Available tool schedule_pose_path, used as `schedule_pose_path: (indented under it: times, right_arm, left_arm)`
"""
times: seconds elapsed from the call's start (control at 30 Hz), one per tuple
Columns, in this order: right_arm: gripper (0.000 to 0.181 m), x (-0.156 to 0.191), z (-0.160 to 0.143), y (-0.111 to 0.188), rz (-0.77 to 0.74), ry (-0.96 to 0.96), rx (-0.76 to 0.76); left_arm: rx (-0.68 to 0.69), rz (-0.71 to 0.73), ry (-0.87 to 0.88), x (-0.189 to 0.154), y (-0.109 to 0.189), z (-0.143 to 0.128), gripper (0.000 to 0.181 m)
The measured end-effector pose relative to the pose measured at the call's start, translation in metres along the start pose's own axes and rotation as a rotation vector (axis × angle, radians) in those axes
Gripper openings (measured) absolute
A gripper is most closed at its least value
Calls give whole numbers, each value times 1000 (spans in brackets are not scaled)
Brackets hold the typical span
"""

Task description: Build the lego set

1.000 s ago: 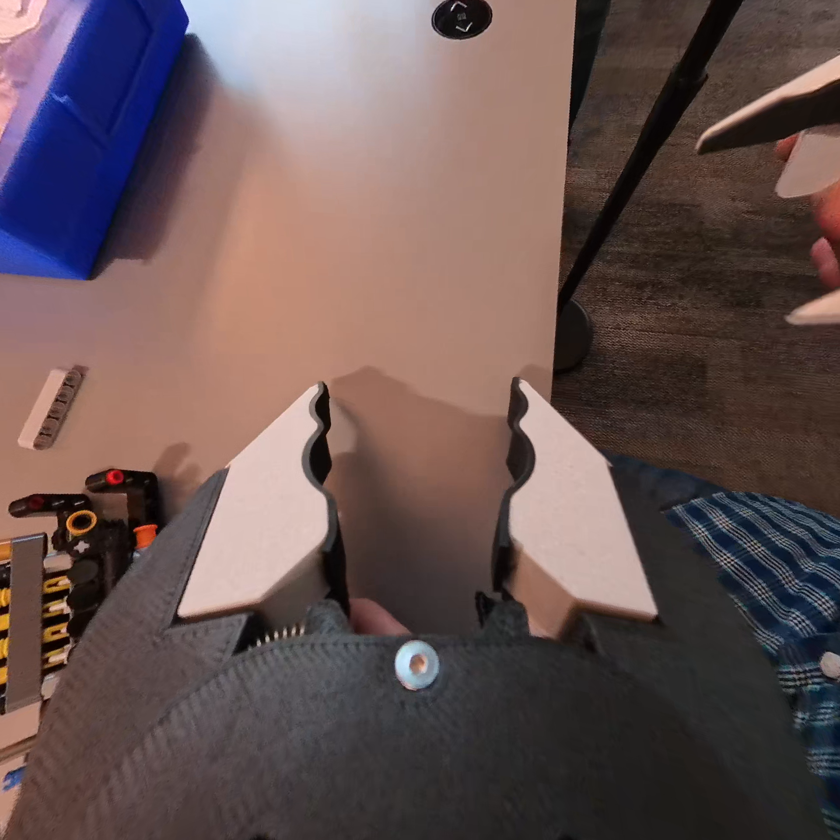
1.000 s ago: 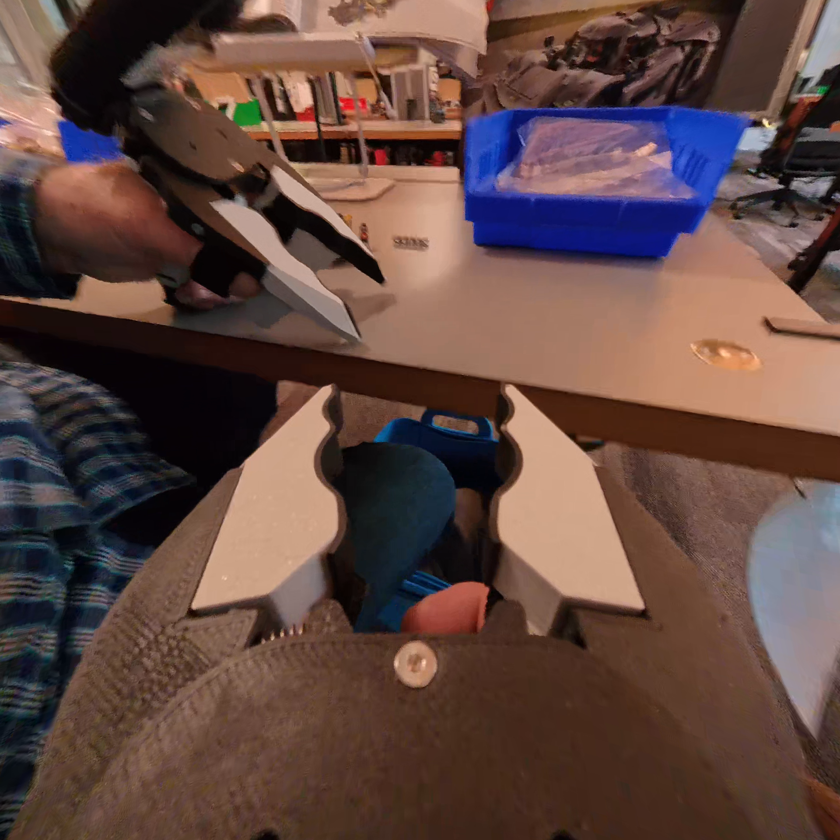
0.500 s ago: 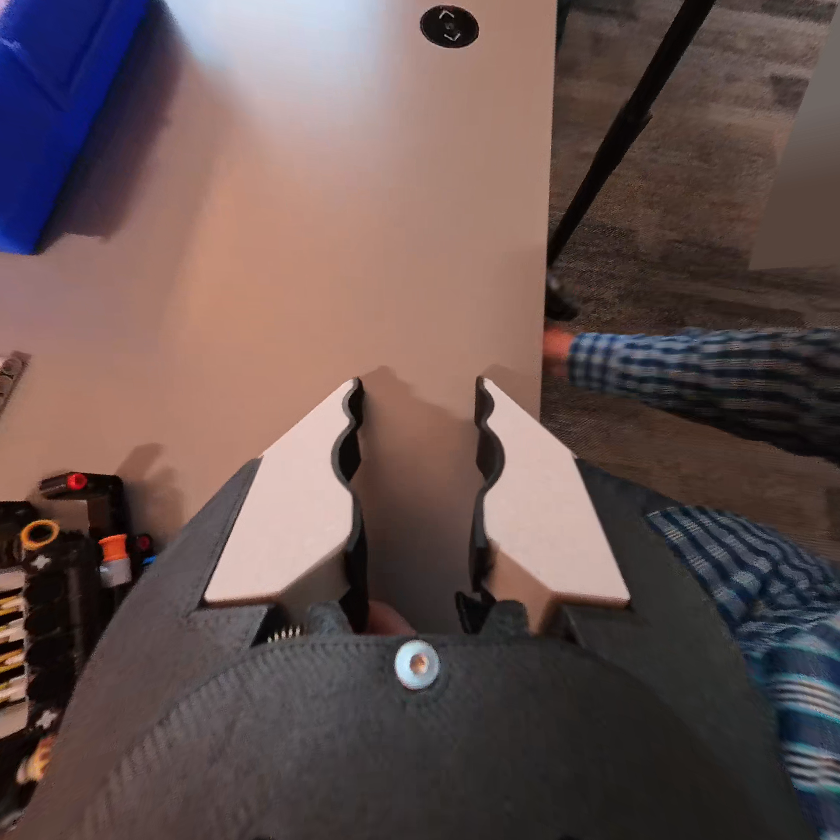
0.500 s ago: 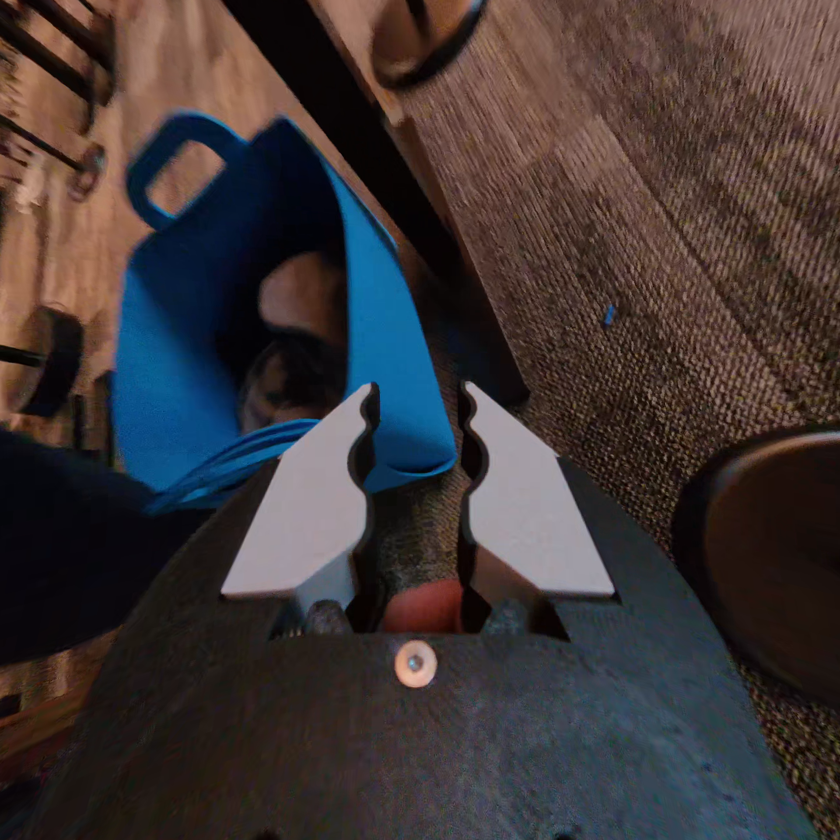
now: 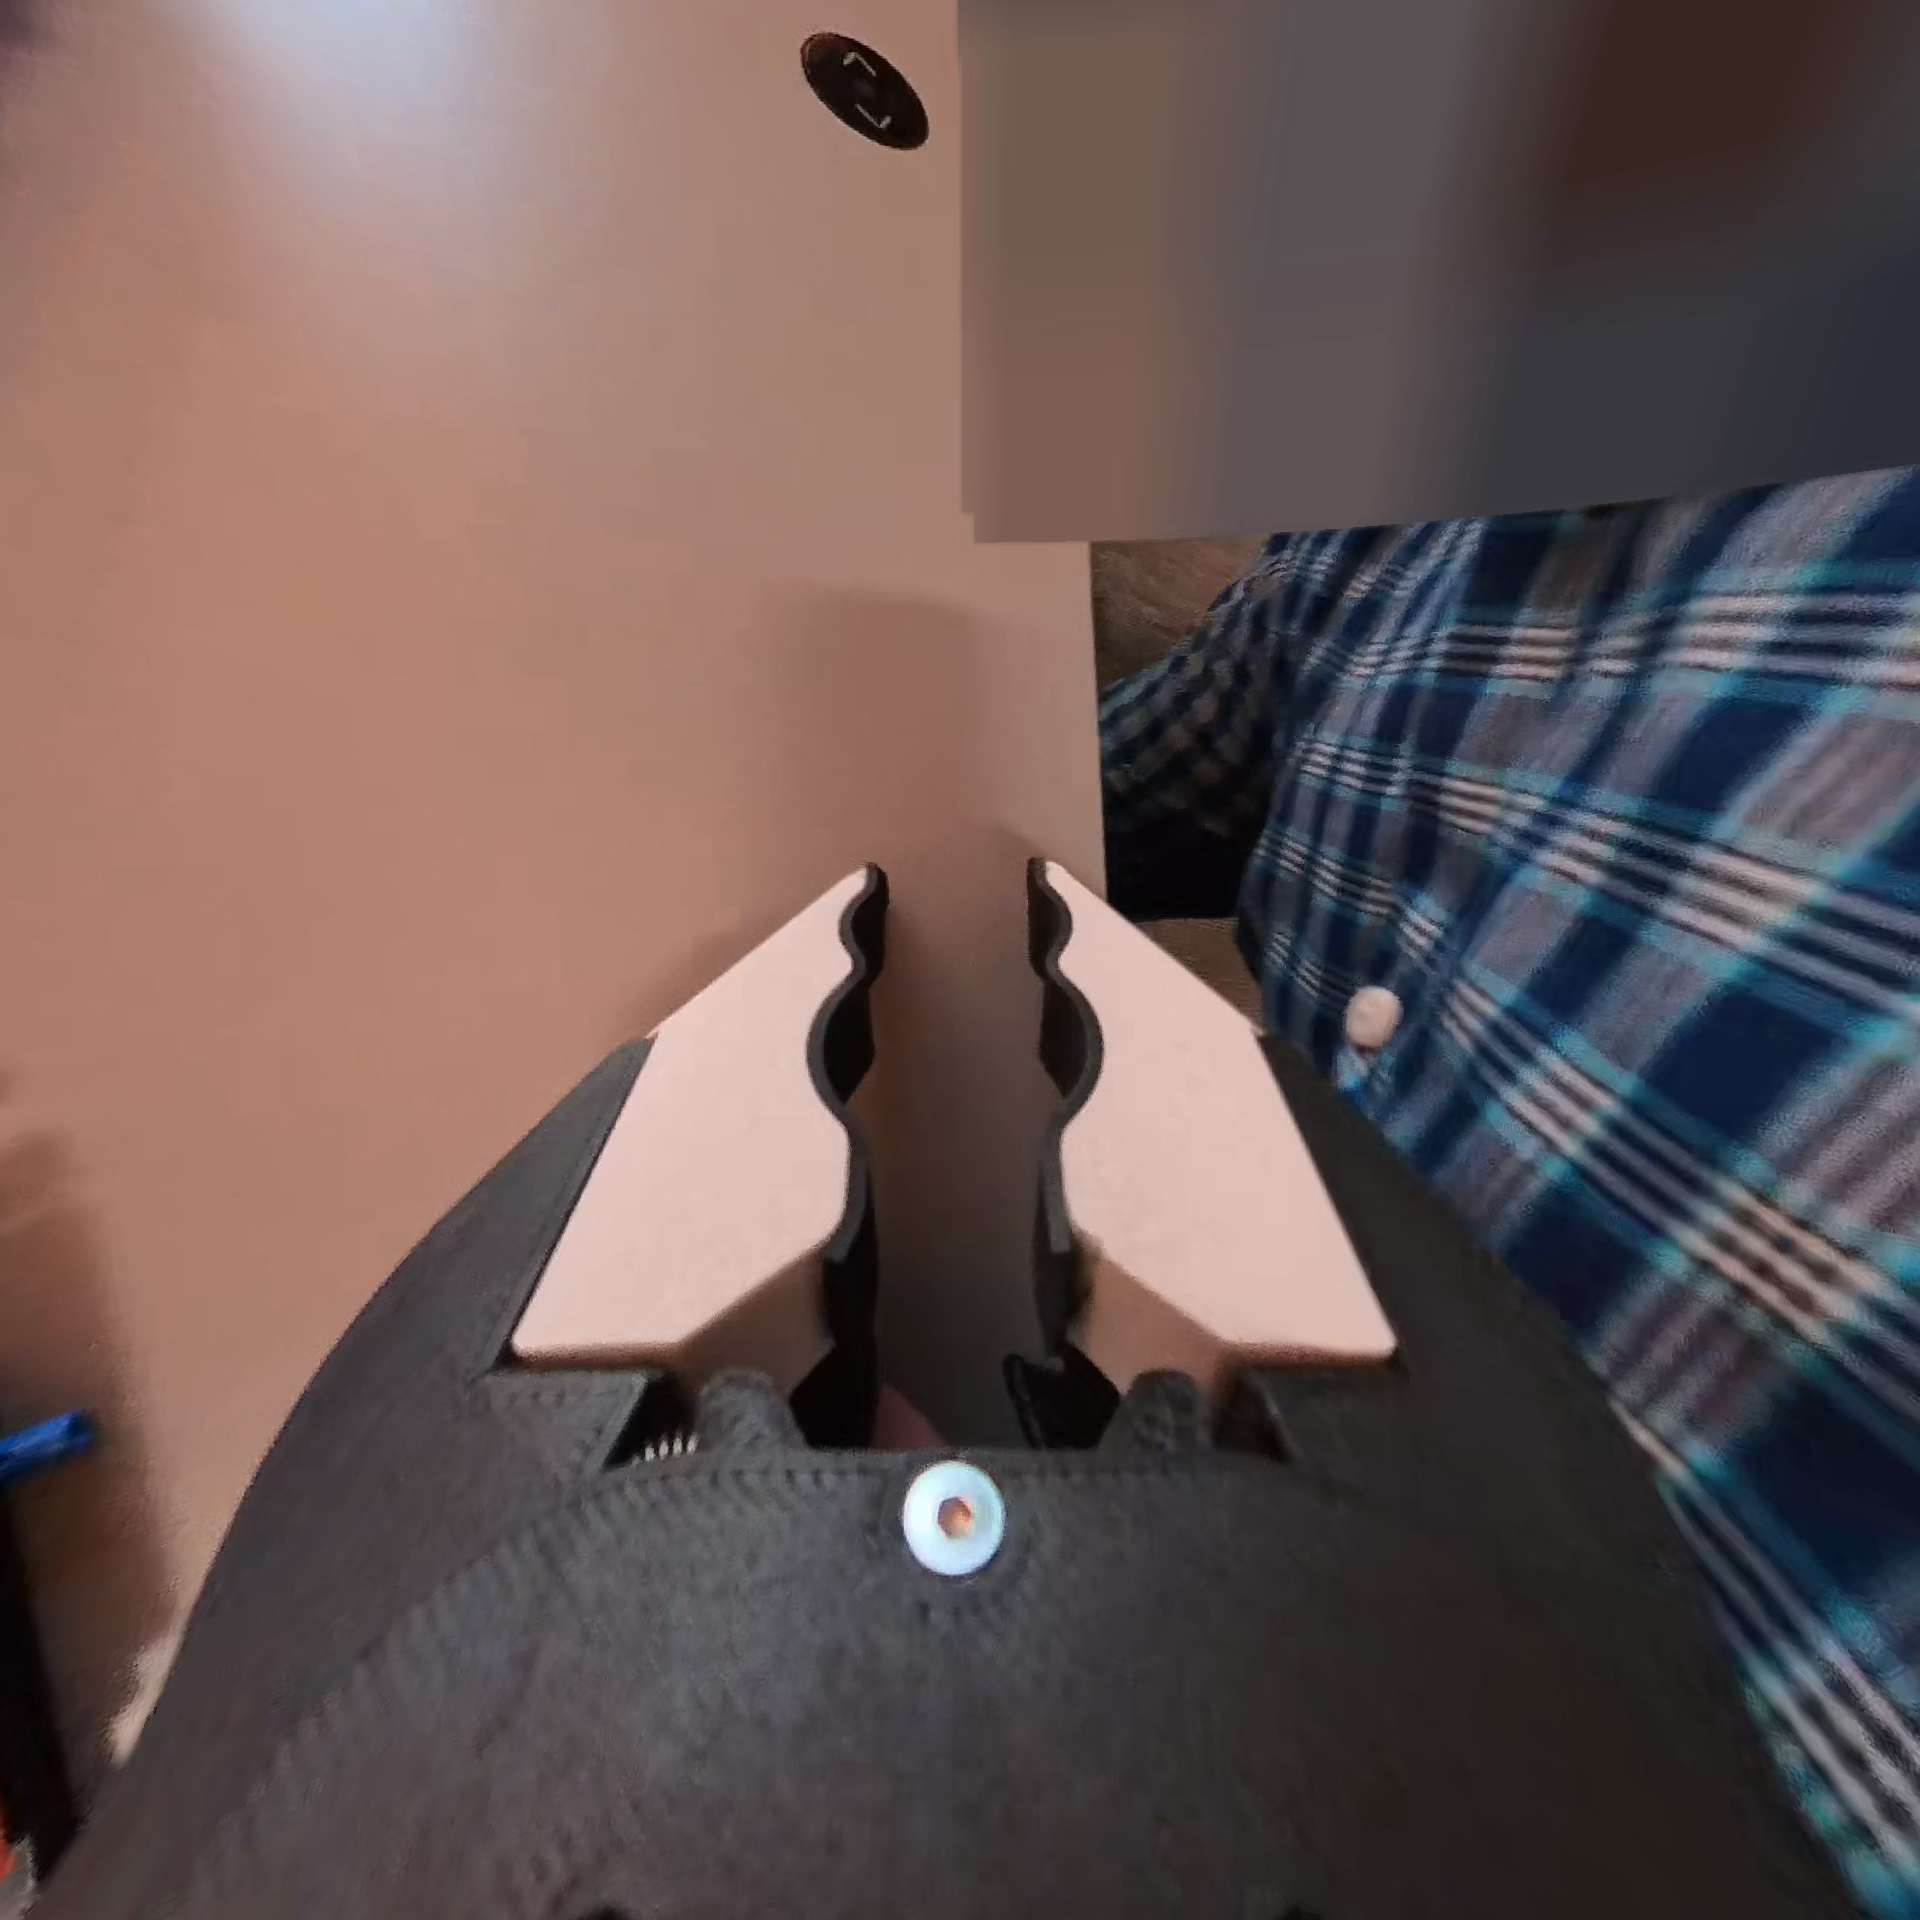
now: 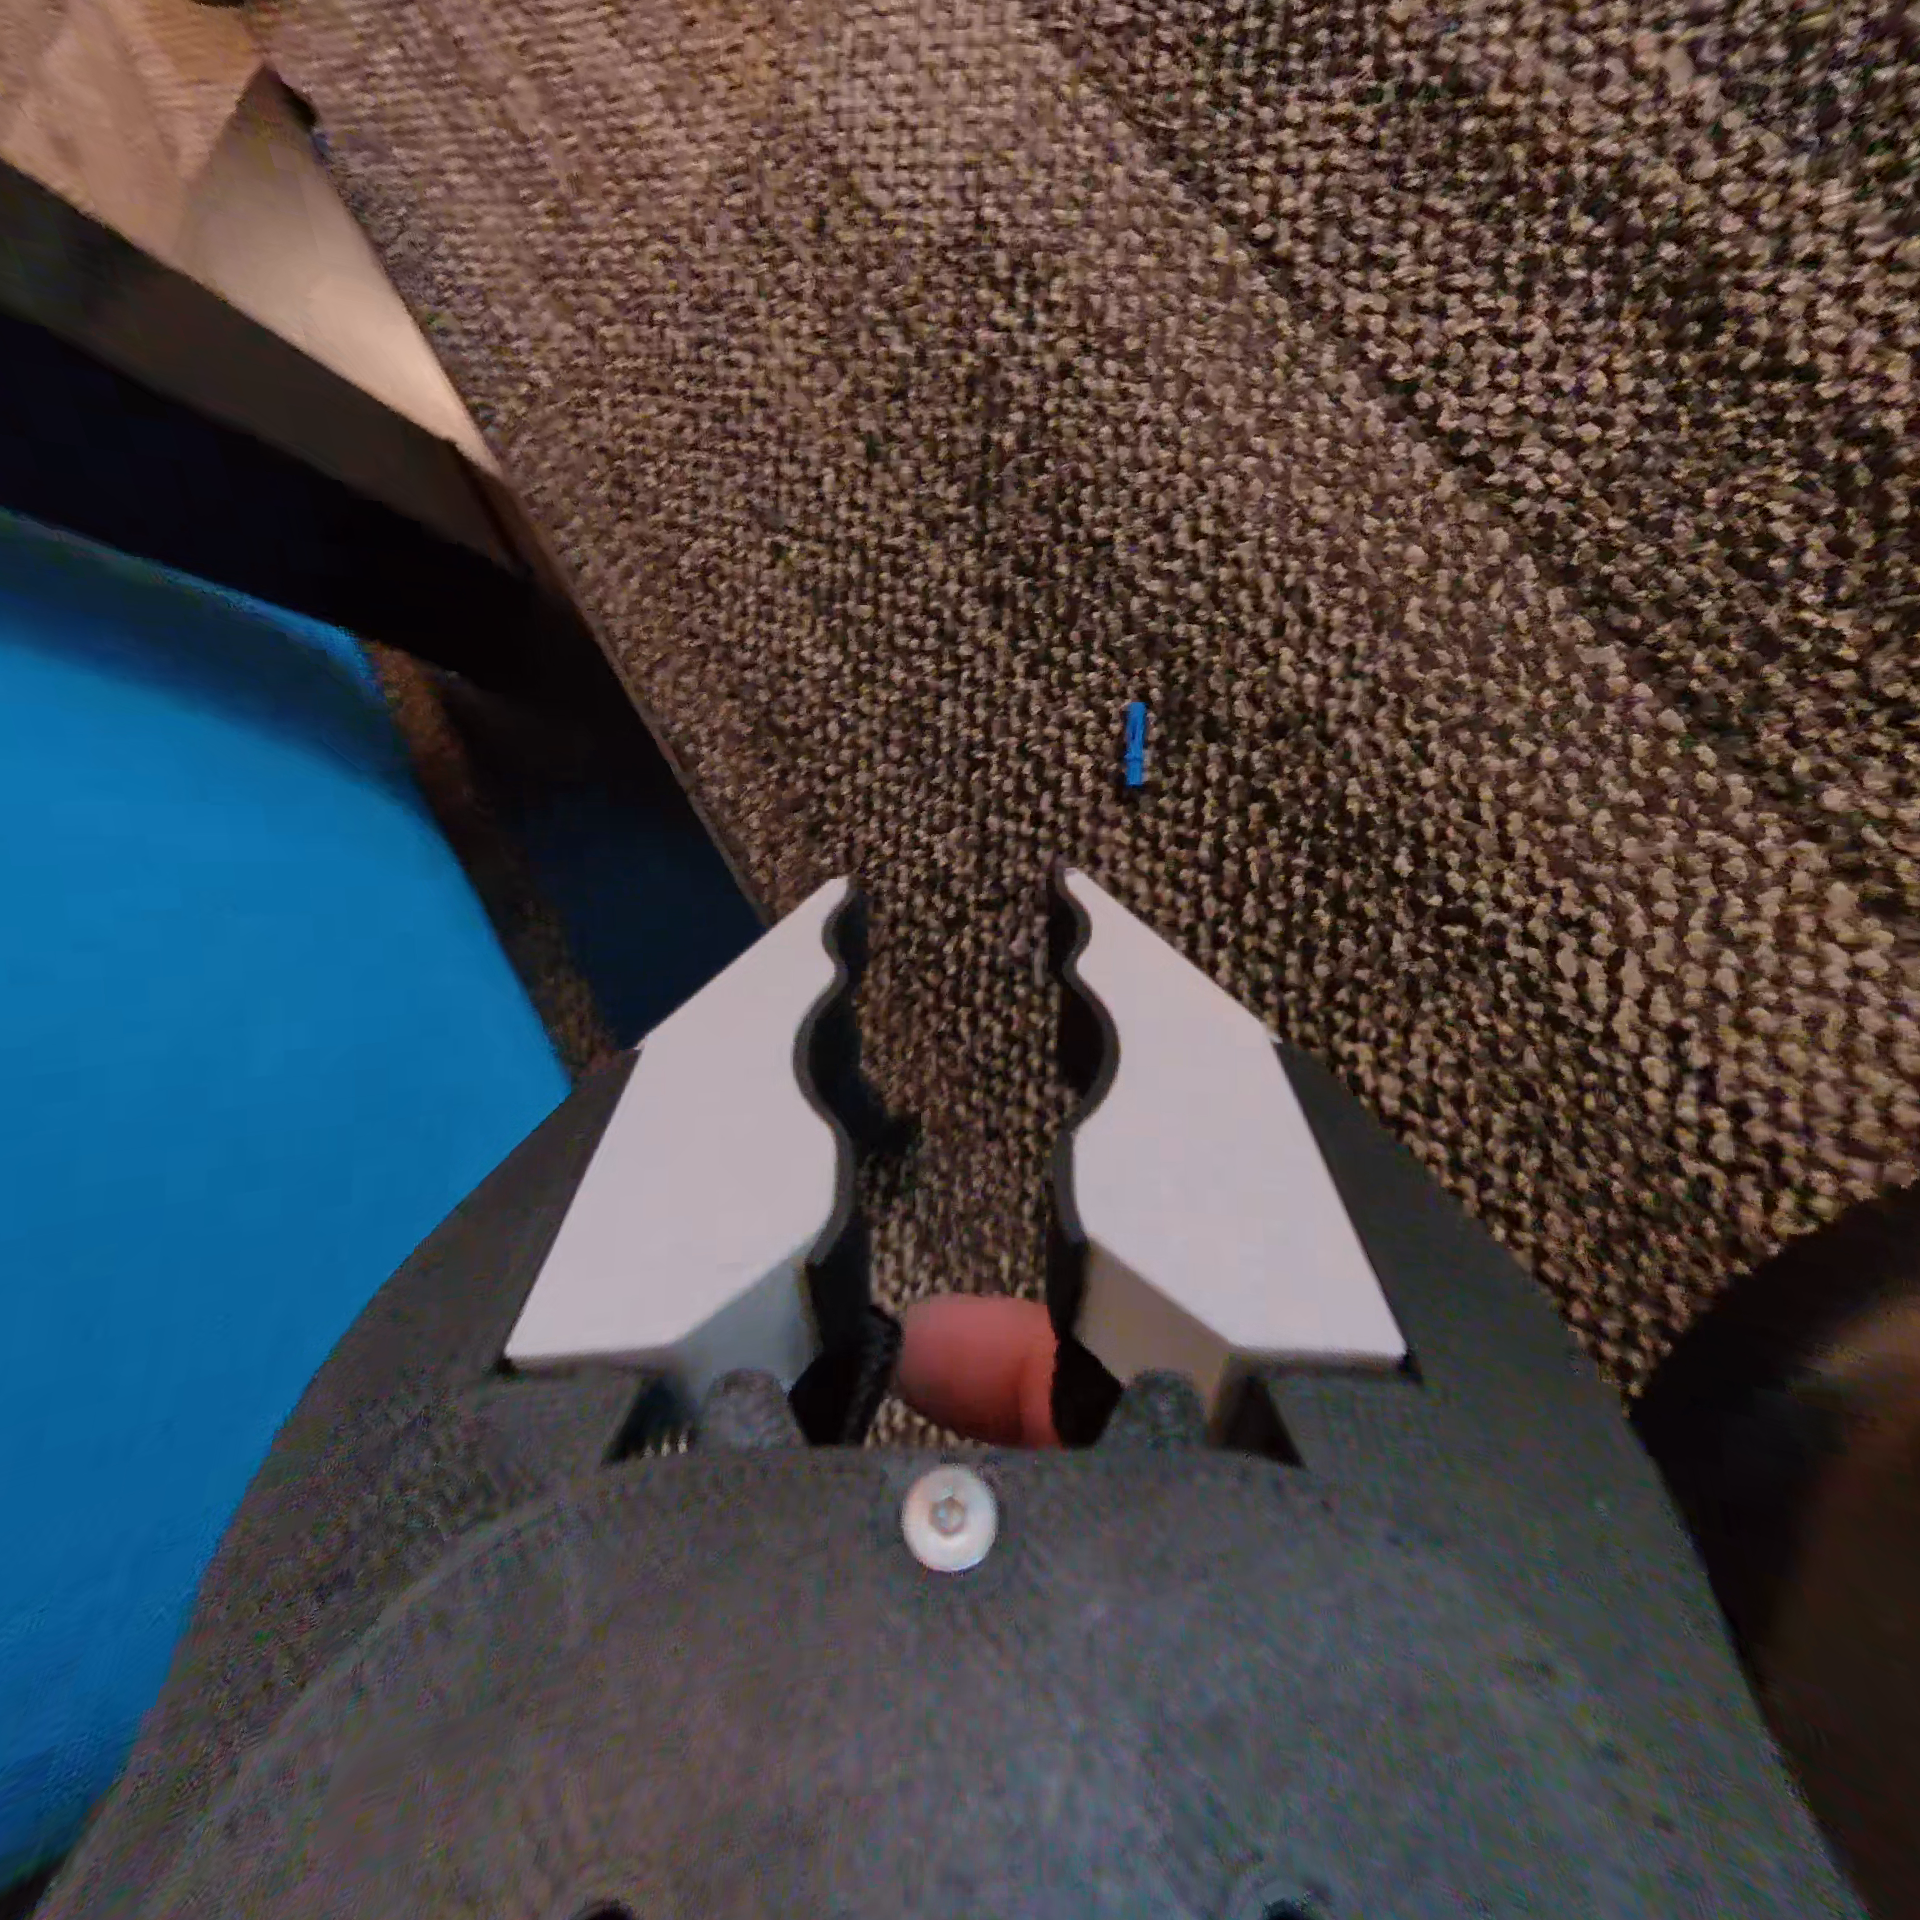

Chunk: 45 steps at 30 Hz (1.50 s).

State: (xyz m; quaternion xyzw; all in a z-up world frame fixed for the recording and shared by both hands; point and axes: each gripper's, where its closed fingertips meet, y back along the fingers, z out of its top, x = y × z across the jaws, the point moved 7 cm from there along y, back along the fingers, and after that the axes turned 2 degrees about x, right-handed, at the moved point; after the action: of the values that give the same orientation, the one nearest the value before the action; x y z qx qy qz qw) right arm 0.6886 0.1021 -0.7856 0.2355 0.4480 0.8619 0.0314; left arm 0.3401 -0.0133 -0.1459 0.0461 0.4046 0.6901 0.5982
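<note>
A small blue lego pin (image 6: 1136, 743) lies on the brown carpet (image 6: 1351, 468), ahead of and slightly right of my right gripper (image 6: 954, 896). That gripper is low over the floor, its jaws a narrow gap apart and empty. My left gripper (image 5: 954, 883) hovers over the table top (image 5: 468, 520) near its right edge, its jaws a narrow gap apart and empty. A blurred bit of the lego build, blue (image 5: 42, 1439) and black, shows at the left edge of the left wrist view.
A round black button (image 5: 864, 91) is set in the table at the far end. A person's plaid shirt (image 5: 1558, 935) fills the right of the left wrist view. A blue bin (image 6: 208, 987) stands on the floor left of my right gripper, beside a table leg (image 6: 312, 343).
My right gripper has gone from table height down under the table to the carpet and narrowed its jaws. My left gripper's jaws have narrowed; the lego build has slid almost out of view.
</note>
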Motion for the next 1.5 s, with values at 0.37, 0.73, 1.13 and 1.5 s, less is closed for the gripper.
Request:
schedule_pose_path:
  times: [0.37, 0.73, 1.13, 1.5]
  right_arm:
    - [31, -35, 13, -63, -90, 11, -9]
    - [12, -47, 3, -102, -164, 86, 43]
    - [3, -51, 2, -99, -72, -6, 69]
    - [3, -60, 39, -19, 142, -256, -226]
  left_arm:
    - [-5, -18, 150, 14, 0, 3, 9]
    - [-1, -14, 244, 23, -2, 6, 0]
    - [-2, -22, 258, 25, -2, 6, 0]
    - [-1, -25, 244, 24, -3, 6, 0]
